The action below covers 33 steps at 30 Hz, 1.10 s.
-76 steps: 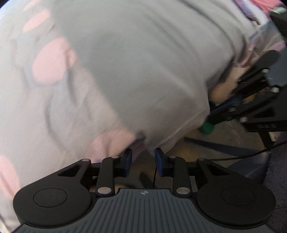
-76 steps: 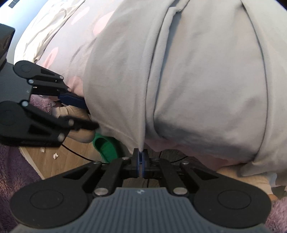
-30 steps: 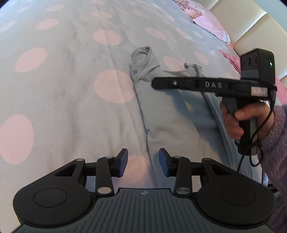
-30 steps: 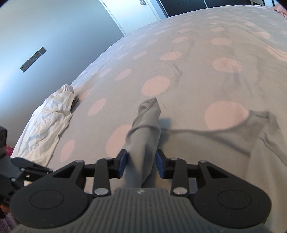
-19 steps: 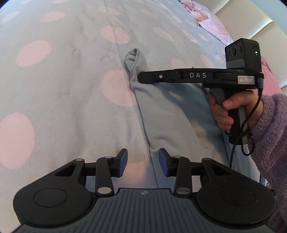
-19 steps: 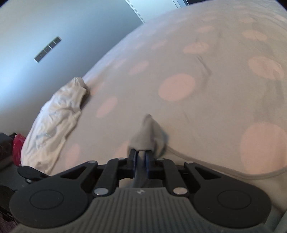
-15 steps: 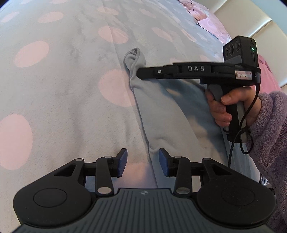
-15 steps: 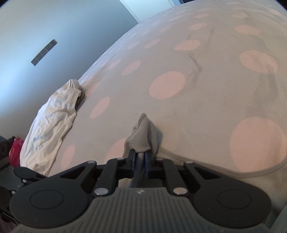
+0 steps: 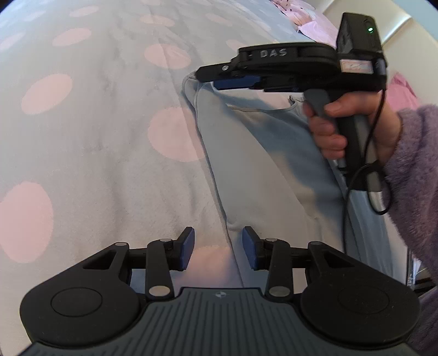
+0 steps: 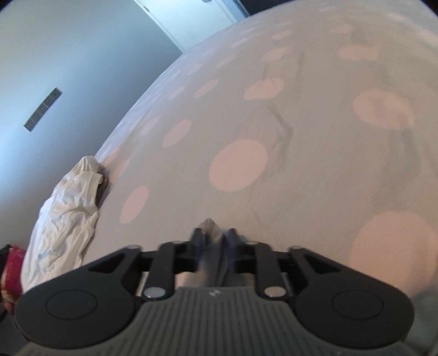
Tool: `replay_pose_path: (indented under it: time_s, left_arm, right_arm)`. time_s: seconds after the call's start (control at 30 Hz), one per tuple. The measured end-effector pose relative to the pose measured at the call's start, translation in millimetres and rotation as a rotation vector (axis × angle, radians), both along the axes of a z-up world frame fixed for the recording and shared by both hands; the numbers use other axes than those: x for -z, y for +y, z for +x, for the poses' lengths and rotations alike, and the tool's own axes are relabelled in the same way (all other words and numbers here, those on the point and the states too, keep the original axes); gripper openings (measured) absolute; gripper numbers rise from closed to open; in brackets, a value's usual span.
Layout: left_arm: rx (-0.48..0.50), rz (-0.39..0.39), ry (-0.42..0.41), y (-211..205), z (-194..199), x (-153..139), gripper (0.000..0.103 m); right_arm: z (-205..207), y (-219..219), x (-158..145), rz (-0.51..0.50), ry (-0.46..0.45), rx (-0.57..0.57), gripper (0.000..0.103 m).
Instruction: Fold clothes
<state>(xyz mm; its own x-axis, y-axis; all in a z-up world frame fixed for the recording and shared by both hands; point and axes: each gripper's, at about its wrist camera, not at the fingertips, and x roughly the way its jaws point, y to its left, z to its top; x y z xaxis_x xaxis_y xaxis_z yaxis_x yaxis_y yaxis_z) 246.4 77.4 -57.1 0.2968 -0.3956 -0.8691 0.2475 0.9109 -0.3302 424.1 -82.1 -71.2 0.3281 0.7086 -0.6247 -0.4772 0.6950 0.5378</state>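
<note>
A light grey garment (image 9: 260, 153) lies stretched out lengthwise on the grey, pink-dotted bedspread (image 9: 95, 137). My left gripper (image 9: 218, 246) hovers open just above its near corner, with nothing pinched. My right gripper (image 9: 219, 76), held in a hand (image 9: 328, 128), is at the garment's far end. In the right wrist view the right gripper (image 10: 214, 242) has its jaws opening. The garment's end (image 10: 209, 227) sits loosely between the pads, blurred.
A crumpled white garment (image 10: 63, 219) lies at the bed's left edge, with something red (image 10: 12, 263) below it. Pink clothes (image 9: 309, 24) and a cream headboard (image 9: 397, 16) are at the far right. A purple fleece sleeve (image 9: 416, 191) fills the right side.
The right gripper closed on the garment's far end, carried it a short way across the bed, and its jaws have now parted. The left gripper stayed put.
</note>
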Motion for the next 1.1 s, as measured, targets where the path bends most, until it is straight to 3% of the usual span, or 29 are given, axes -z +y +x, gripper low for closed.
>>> replay_pose_path:
  time_s: [0.2, 0.37, 0.47, 0.63, 0.9, 1.1]
  left_arm:
    - [0.025, 0.027, -0.038, -10, -13, -15, 0.035]
    - [0.026, 0.025, -0.117, -19, -29, -36, 0.035]
    - [-0.001, -0.005, -0.188, -23, -44, -52, 0.035]
    - [0.013, -0.03, -0.209, -33, -66, -66, 0.035]
    - [0.087, 0.002, -0.177, -61, -102, -74, 0.035]
    - [0.105, 0.006, -0.168, -73, -134, -66, 0.034]
  right_arm:
    - [-25, -32, -32, -0.018, -0.003, 0.01, 0.042]
    - [-67, -63, -61, -0.101, -0.006, -0.009, 0.046]
    - [-109, -86, -80, -0.158, -0.022, -0.062, 0.048]
    - [-193, -122, -101, -0.249, -0.055, -0.109, 0.048]
    - [-338, -143, -72, -0.376, -0.07, -0.031, 0.047]
    - [-401, -155, -45, -0.42, -0.052, -0.065, 0.044]
